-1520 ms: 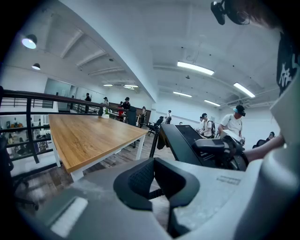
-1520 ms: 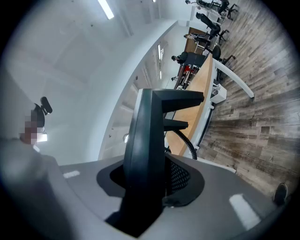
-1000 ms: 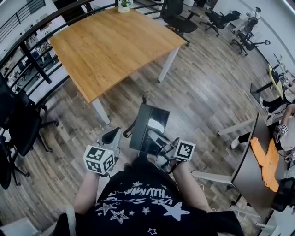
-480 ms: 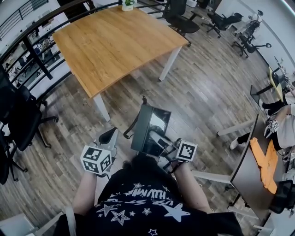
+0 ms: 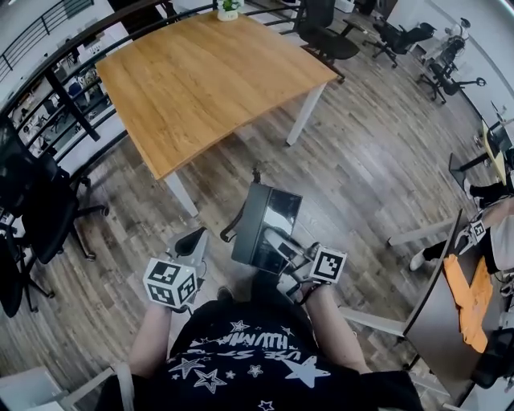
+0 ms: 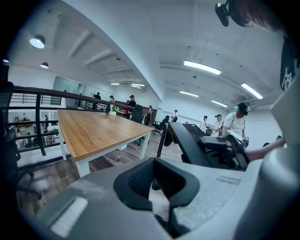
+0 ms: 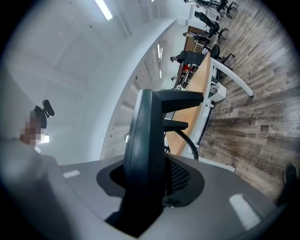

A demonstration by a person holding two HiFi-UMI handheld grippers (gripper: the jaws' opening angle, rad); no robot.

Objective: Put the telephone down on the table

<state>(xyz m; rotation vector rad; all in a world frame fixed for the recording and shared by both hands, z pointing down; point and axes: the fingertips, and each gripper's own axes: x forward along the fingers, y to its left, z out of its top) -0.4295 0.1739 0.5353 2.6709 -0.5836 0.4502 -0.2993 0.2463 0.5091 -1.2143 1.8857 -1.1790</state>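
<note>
A black desk telephone (image 5: 269, 226) hangs tilted above the wooden floor, just in front of my body, with its coiled cord (image 5: 233, 229) on the left side. My right gripper (image 5: 283, 247) is shut on its near edge; in the right gripper view the telephone (image 7: 147, 140) fills the space between the jaws. Lower and to the left of the phone, my left gripper (image 5: 195, 242) is open with nothing in it, and floor shows between its pads (image 6: 140, 180). The wooden table (image 5: 201, 72) stands ahead, apart from the phone, and also shows in the left gripper view as the table (image 6: 93, 131).
A small plant pot (image 5: 229, 10) sits at the table's far edge. Black office chairs (image 5: 32, 217) stand at the left by a railing, more chairs (image 5: 321, 32) at the back. A grey desk (image 5: 442, 281) with an orange item is at the right. People stand in the distance (image 6: 234, 124).
The head view has shifted slightly. The telephone stays in the right gripper's grip, and the left gripper stays beside it, both a touch lower.
</note>
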